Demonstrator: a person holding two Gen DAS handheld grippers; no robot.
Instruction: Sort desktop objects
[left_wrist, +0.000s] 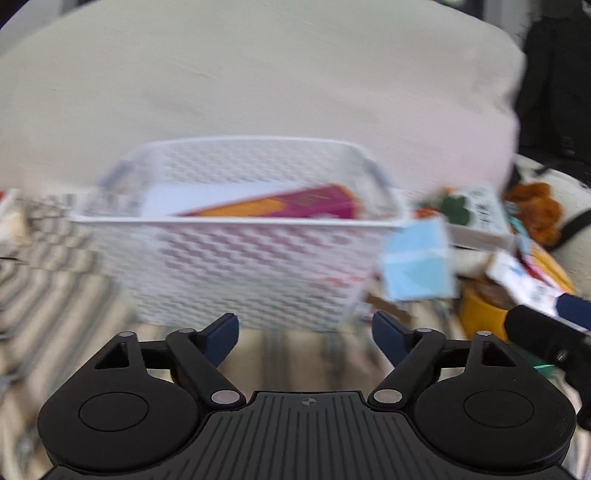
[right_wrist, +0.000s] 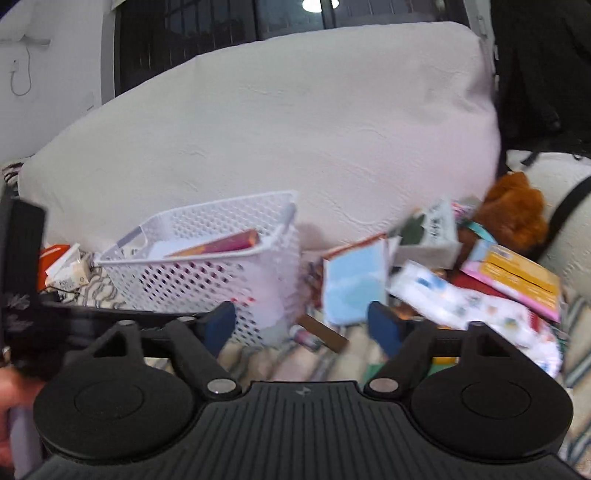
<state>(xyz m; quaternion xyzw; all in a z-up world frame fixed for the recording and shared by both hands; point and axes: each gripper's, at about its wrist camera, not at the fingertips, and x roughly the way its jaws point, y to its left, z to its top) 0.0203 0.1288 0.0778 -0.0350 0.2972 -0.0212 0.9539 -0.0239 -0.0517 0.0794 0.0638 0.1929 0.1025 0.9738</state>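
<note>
A white perforated basket (left_wrist: 258, 254) (right_wrist: 207, 273) stands on the striped cloth in front of a big pale cushion. Inside it lie a magenta and orange book (left_wrist: 295, 206) (right_wrist: 221, 242) and white paper. My left gripper (left_wrist: 304, 332) hangs open just short of the basket's near wall, nothing between its blue pads. My right gripper (right_wrist: 301, 325) is open too and empty, pointing at the gap between the basket and a light blue booklet (right_wrist: 354, 284) (left_wrist: 417, 262). The right gripper's finger shows at the left wrist view's right edge.
Right of the basket lies a heap: a white box with a green print (right_wrist: 432, 232) (left_wrist: 476, 218), a yellow and pink book (right_wrist: 517, 280), a printed white packet (right_wrist: 480, 306), a yellow bowl (left_wrist: 484, 314), a brown plush toy (right_wrist: 513, 218). An orange box (right_wrist: 51, 258) sits at the left.
</note>
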